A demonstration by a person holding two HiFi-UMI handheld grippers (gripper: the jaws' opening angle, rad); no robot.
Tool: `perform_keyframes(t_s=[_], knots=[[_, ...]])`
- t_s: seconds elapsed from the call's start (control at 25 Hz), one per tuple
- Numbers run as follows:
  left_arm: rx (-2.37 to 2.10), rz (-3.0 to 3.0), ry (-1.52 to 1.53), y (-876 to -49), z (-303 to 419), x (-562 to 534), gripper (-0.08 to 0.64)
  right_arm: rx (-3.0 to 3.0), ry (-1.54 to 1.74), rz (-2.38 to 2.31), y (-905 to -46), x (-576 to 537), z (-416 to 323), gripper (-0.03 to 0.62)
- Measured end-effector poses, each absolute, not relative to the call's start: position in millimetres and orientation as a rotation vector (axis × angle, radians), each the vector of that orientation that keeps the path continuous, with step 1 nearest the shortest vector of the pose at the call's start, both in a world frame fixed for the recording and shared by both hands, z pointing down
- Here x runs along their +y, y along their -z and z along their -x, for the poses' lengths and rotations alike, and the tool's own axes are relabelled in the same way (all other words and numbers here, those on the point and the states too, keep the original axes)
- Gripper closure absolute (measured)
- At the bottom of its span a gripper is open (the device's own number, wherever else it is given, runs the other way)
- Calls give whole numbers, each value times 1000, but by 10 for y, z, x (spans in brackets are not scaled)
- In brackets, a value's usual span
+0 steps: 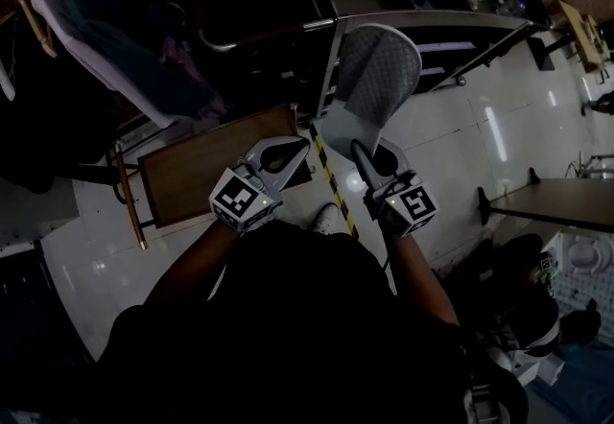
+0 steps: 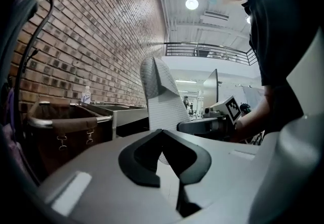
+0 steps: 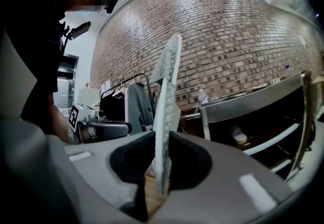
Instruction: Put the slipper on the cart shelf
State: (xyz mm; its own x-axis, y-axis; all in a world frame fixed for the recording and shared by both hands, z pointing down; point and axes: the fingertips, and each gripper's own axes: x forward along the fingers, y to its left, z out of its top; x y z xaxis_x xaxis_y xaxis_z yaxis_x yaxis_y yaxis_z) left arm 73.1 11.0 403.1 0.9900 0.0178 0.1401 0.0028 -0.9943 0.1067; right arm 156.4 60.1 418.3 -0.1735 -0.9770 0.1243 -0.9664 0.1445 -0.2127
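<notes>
Grey slipper (image 1: 379,77) aloft, upright, near cart shelf (image 1: 451,46).

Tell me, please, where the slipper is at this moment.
The slipper is clamped between the jaws of the right gripper, just right of centre in the head view, held up in front of the metal cart.

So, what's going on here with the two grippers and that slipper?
A person holds a gripper in each hand. The right gripper is clamped on the lower end of a pale slipper, which stands upright above its jaws. The left gripper is shut and empty beside it. The metal cart stands ahead by the brick wall; the slipper is not on its shelf yet.
</notes>
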Motion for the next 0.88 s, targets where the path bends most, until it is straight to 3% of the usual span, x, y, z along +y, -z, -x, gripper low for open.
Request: perform_keyframes(t_s=[0.48,0.88], knots=[[150,-3126,-231,-4112,-1635,835,561,2176,509,2088,-4571,1452,-2619,526],[293,-3063,-206,-4094,-1927,772,561,2048,666,2149,-4951,1391,-2792,526]])
